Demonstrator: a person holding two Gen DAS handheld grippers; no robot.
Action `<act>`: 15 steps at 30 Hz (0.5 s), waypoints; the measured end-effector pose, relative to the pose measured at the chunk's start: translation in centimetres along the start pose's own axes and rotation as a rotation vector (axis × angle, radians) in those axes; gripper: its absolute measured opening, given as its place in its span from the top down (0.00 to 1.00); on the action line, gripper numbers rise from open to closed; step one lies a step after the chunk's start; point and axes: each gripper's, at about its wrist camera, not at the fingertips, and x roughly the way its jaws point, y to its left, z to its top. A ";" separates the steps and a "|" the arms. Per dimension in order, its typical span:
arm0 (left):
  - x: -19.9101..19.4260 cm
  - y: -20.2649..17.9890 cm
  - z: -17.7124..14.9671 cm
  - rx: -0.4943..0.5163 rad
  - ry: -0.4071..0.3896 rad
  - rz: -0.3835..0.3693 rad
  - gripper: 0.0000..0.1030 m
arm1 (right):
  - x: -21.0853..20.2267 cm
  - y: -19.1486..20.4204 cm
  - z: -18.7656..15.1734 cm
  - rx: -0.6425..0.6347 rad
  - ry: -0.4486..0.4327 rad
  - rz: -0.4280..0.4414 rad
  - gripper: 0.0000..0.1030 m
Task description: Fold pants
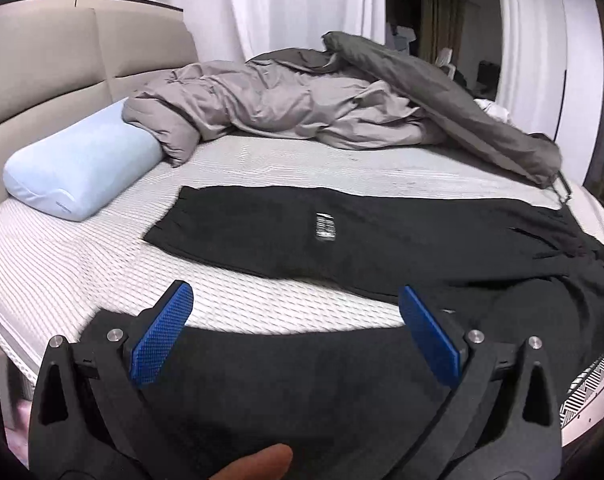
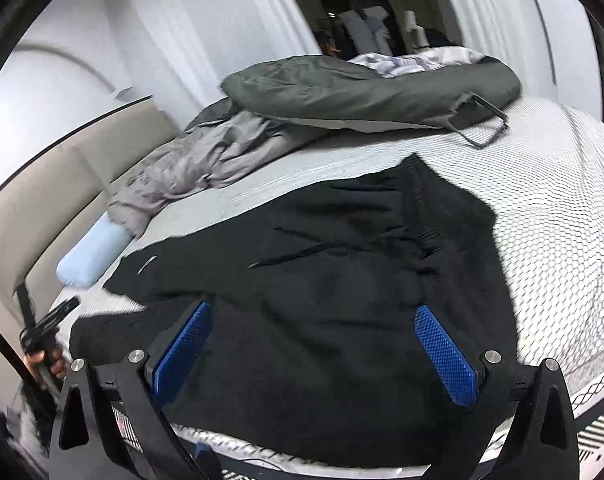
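Black pants (image 1: 342, 240) lie spread on the white mattress (image 1: 82, 264). One leg runs flat toward the pillow and carries a small white label (image 1: 325, 226). The other leg lies along the near edge. My left gripper (image 1: 296, 304) is open and empty, its blue pads just above the near leg. In the right wrist view the pants (image 2: 342, 280) show the waistband (image 2: 422, 208) at the far right. My right gripper (image 2: 314, 328) is open and empty over the seat of the pants. The left gripper (image 2: 52, 324) shows at the left edge there.
A light blue pillow (image 1: 82, 168) lies at the left by the beige headboard (image 1: 42, 72). A crumpled grey duvet (image 1: 282, 108) and a dark grey bag with a strap (image 2: 362, 88) lie across the far side. White curtains hang behind.
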 end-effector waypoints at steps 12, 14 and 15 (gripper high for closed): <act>8.9 9.7 8.4 0.008 0.138 0.032 0.01 | 6.4 -3.3 9.6 0.004 0.137 -0.007 0.17; 11.0 10.6 9.2 0.021 0.156 0.048 0.01 | 8.6 -3.9 11.2 0.002 0.172 -0.007 0.18; 12.5 11.2 9.7 0.037 0.173 0.051 0.01 | 10.0 -4.4 12.0 0.005 0.198 -0.004 0.18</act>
